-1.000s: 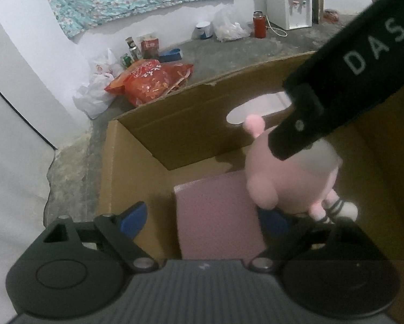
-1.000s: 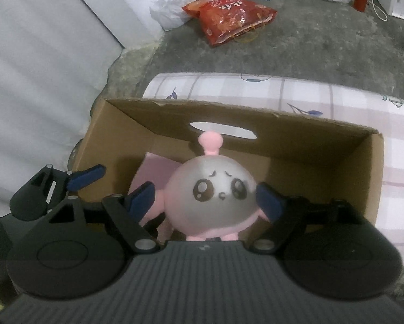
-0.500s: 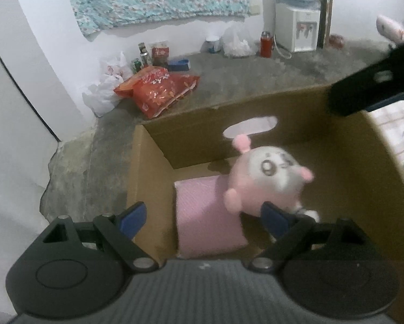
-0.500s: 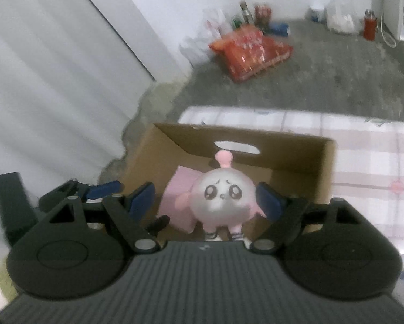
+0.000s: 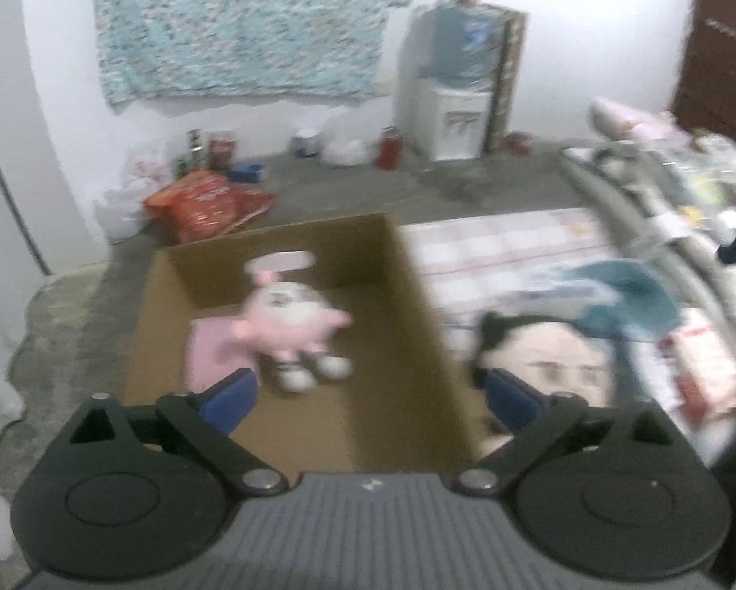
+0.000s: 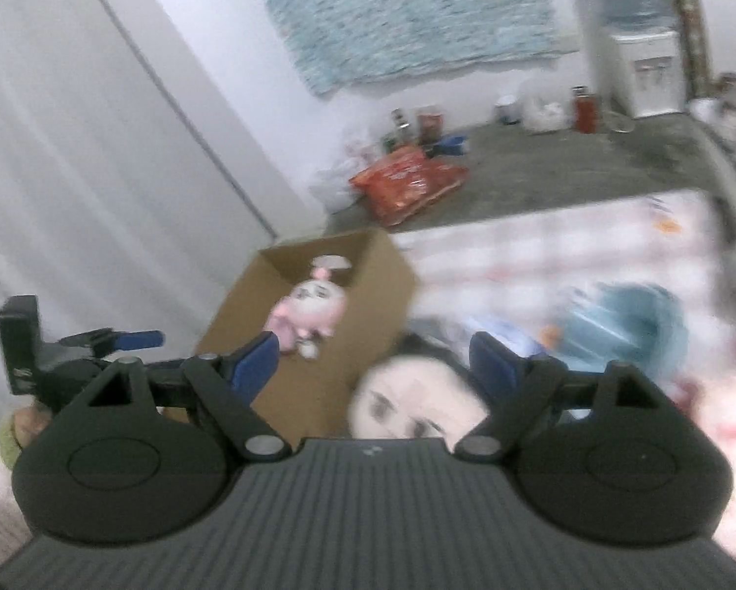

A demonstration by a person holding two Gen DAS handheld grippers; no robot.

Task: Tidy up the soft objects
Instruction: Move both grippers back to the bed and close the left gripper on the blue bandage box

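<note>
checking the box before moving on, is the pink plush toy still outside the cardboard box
No: the pink plush toy lies inside the cardboard box, partly on a pink cushion.

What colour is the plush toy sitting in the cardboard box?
Pink with a pale, whitish face; the plush toy shows best in the left wrist view.

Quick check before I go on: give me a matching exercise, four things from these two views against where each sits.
Things:
1. pink plush
2. pink cushion
3. face pillow
4. red snack bag

Places:
A. on the floor beyond the cardboard box
B. on the checked bedding, outside the box
C. flat on the box bottom, partly under a toy
D. in the box, below its handle cutout

Pairs: 1-D, 2-C, 3-B, 4-A
</note>
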